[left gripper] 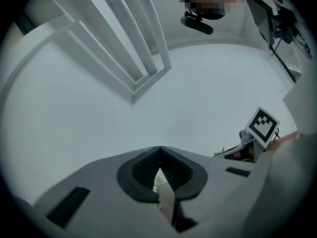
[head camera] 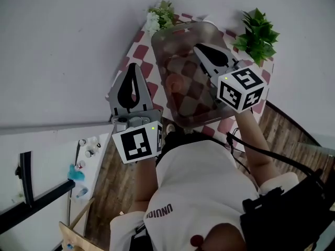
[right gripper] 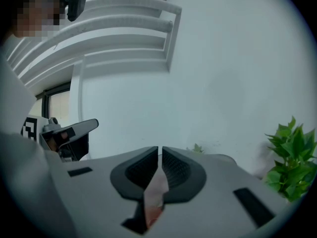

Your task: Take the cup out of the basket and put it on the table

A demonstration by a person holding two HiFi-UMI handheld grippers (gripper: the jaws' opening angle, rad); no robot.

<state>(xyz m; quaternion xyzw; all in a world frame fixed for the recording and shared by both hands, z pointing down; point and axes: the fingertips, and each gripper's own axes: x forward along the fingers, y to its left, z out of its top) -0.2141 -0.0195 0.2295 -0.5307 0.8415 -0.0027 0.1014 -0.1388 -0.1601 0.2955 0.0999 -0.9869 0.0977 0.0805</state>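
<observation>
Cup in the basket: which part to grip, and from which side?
Take the cup by its rim, down from above: the basket walls it in and only the top is open. Its pose is too blurred to tell. The right gripper hangs over the basket, jaws shut; it looks best placed, once opened.

1. Red-and-white checked tablecloth (head camera: 137, 50).
2. Smoky grey see-through plastic basket (head camera: 180, 34); the checks show through it.
3. Light grey left gripper (head camera: 133, 67) and light grey right gripper (head camera: 198, 47), both with black ribbed pads.
4. White marker cubes (head camera: 138, 144), black square patterns.
5. Green leafy plant (head camera: 259, 33); white-and-green flower bunch (head camera: 157, 17).
6. Person's white shirt (head camera: 199, 182), dark lettering.
7. Brown wood-plank floor (head camera: 285, 129); plain white wall (head camera: 63, 41).
</observation>
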